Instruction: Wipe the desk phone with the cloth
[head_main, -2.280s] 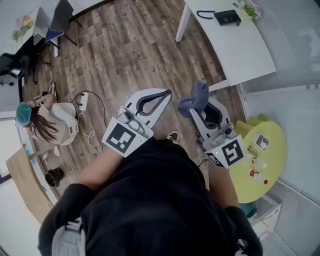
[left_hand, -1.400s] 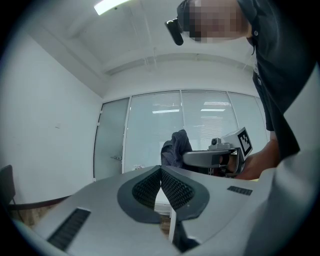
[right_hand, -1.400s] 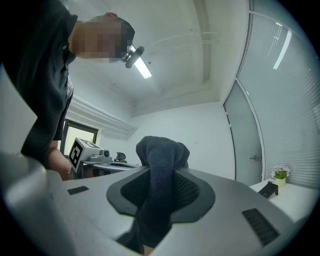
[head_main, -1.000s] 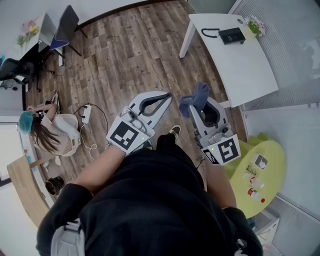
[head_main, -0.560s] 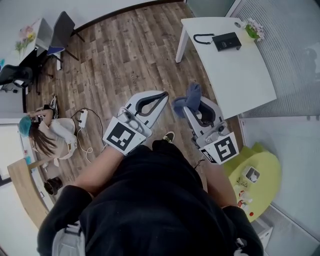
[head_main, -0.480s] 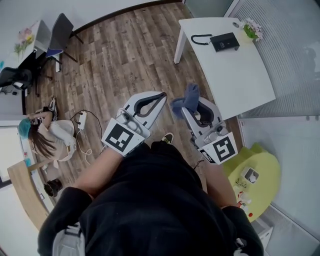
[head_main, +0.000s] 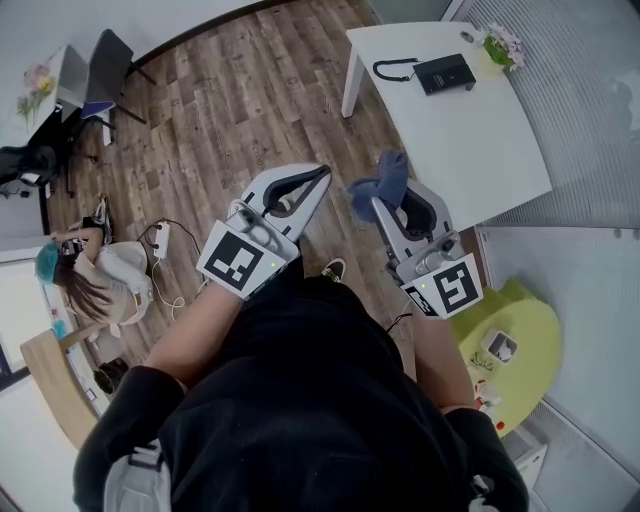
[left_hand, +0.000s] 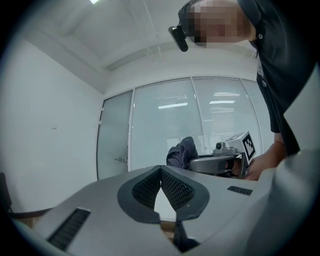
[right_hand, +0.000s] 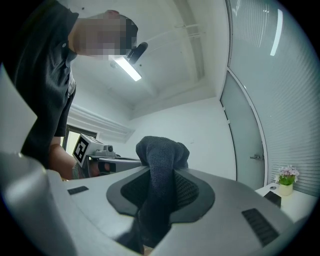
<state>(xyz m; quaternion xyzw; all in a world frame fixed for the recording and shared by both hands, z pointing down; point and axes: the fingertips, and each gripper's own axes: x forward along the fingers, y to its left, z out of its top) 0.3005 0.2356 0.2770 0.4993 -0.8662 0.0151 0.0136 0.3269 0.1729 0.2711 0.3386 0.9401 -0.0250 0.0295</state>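
The black desk phone (head_main: 445, 73), with its curled cord to the left, lies on the white desk (head_main: 470, 140) at the top right of the head view. It also shows small at the edge of the right gripper view, the phone (right_hand: 272, 198) sitting low right. My right gripper (head_main: 388, 196) is held in the air over the floor, short of the desk, shut on a dark blue cloth (head_main: 383, 184). The cloth (right_hand: 162, 150) bulges up between the jaws. My left gripper (head_main: 318, 174) is beside it, shut and empty; its pads (left_hand: 161, 171) meet at the tips.
A flower pot (head_main: 503, 43) stands at the desk's far corner. A person (head_main: 90, 275) sits on the wood floor at left beside a power strip (head_main: 163, 238). A yellow-green round table (head_main: 520, 335) with small bottles is at lower right. Chairs (head_main: 100, 70) stand at upper left.
The view has shifted so the white desk and phone sit a little nearer and further left. Both grippers keep the same pose, the cloth still clamped in the right one.
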